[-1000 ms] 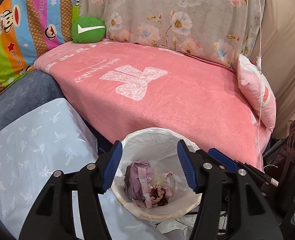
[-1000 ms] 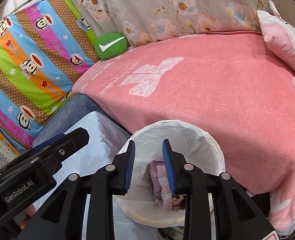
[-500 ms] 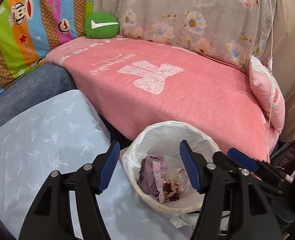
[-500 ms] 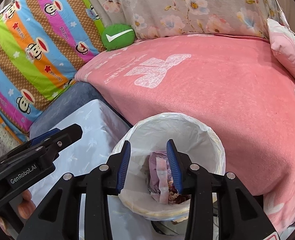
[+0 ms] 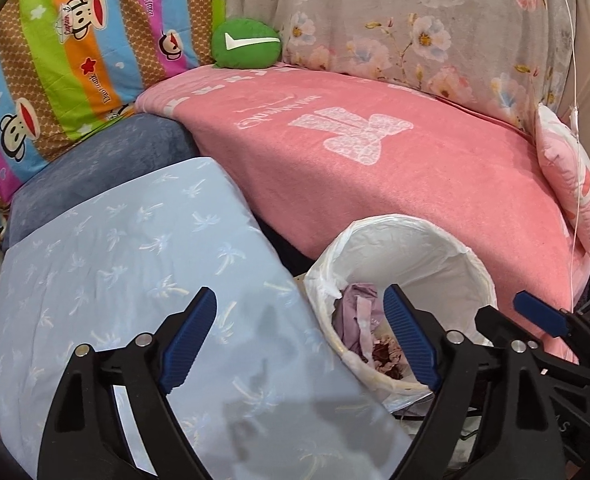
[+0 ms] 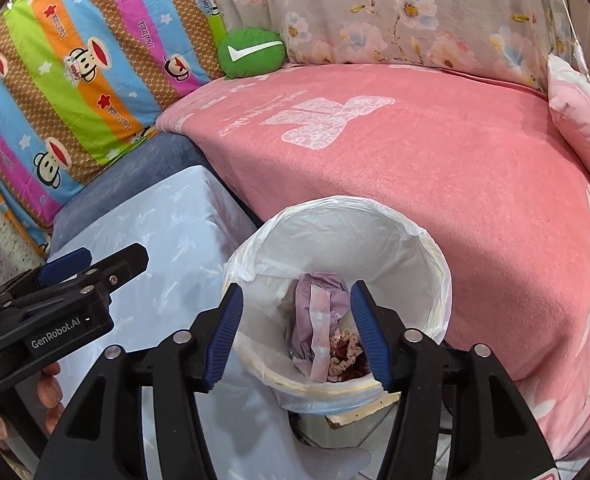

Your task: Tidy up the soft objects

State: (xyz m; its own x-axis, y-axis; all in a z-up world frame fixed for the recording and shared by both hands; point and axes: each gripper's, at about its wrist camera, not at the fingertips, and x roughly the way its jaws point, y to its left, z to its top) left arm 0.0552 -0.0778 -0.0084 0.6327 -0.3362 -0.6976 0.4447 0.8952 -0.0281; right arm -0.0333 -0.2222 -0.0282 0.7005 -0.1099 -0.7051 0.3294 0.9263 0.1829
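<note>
**Both claws empty above the bin, cushions lie ahead**

The left claw [image 5: 299,340] stands wide apart with nothing between its fingers; its jaws have just been opening. It hangs over the pale blue palm-print pillow [image 5: 135,264], with the lined waste bin [image 5: 447,248] just to its right. The right claw [image 6: 295,336] is also apart and empty, its jaws likewise just opening, and it sits directly over the bin, where crumpled purple and pink scraps [image 6: 319,316] lie at the bottom.

The soft things left to sort lie beyond both claws on the pink blanket [image 5: 415,184]. The green check-mark cushion [image 5: 247,44] rests far ahead at the back corner, slightly left of the left claw, its long axis running across the view. The pink pillow [image 6: 579,120] leans at the far right edge, nearer the right claw. By my judgement, the left hand is the better placed for the green cushion.
</note>
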